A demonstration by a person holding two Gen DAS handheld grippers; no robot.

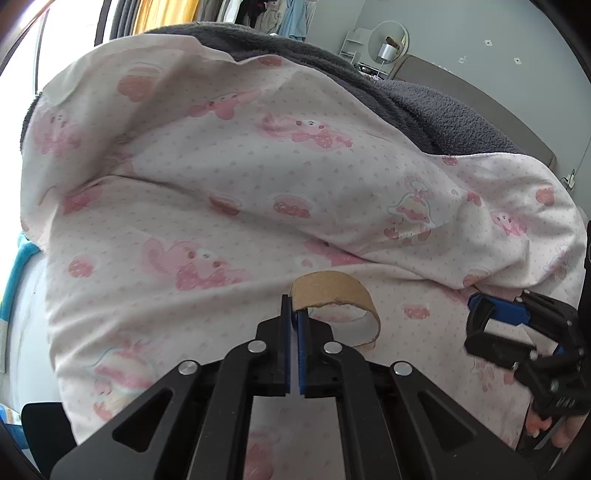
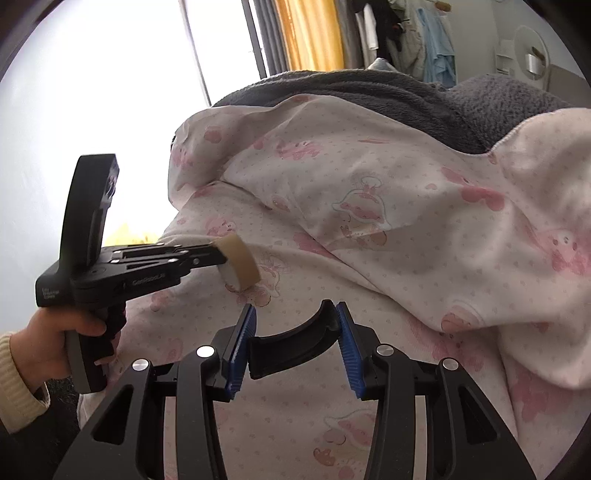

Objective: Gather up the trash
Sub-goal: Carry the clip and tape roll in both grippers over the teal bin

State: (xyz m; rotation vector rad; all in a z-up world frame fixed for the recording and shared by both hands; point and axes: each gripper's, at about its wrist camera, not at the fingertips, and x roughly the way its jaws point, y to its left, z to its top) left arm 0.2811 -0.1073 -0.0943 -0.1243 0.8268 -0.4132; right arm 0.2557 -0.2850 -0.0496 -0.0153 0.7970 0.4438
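Observation:
My left gripper [image 1: 294,314] is shut on the wall of a short brown cardboard ring [image 1: 334,286], a torn tape core, and holds it just over the pink-printed quilt [image 1: 229,173]. In the right wrist view the same left gripper [image 2: 221,254] shows from the side with the ring [image 2: 242,264] at its tip. My right gripper [image 2: 295,314] is shut on a curved black plastic piece [image 2: 291,339], held between the blue pads. In the left wrist view the right gripper [image 1: 476,317] sits at the right, above the quilt.
The quilt covers a bed, with a dark grey fleece blanket [image 1: 436,107] behind it. A bright window [image 2: 92,92] and yellow curtain [image 2: 314,33] lie beyond. Clothes hang at the back [image 2: 424,40]. A round mirror [image 1: 389,38] stands on a shelf.

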